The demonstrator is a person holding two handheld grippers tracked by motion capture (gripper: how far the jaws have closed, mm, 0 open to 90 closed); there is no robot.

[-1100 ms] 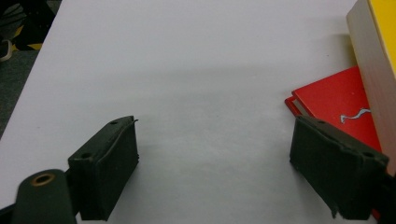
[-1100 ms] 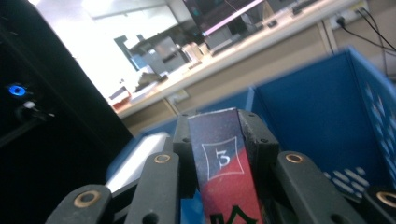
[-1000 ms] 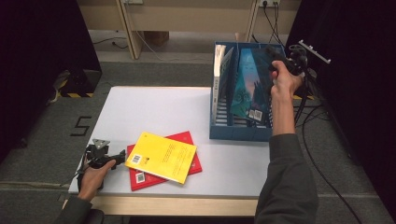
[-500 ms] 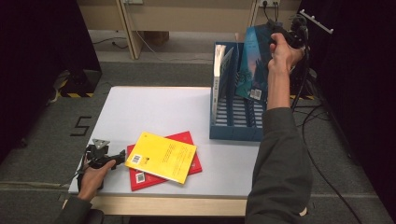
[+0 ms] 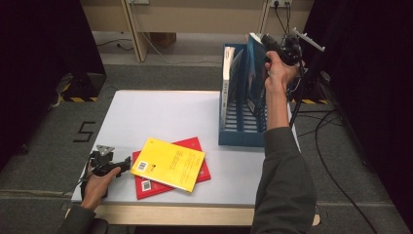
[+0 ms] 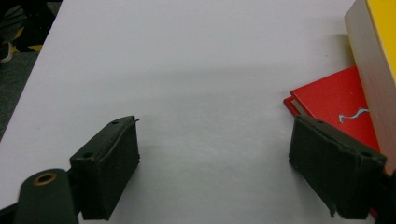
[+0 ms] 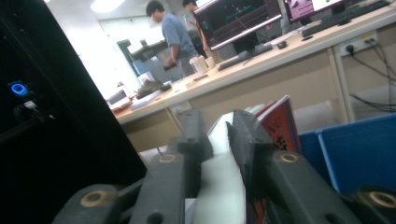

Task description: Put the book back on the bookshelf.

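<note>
upper right of the high view: right gripper (image 5: pixel 271 48) clamps the top edge of a blue book (image 5: pixel 255 73), upright over the blue file rack (image 5: pixel 242 134). held by one edge, it may swing, snag a divider or slip. lower left: left gripper (image 5: pixel 127 162), jaws apart, empty.

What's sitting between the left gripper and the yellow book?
Nothing: in the high view, bare white table separates the left gripper from the yellow book.

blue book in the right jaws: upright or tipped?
Roughly upright. The blue book stands on edge in the blue file rack, lower edge between the dividers, with the right gripper clamped on its top corner.
</note>
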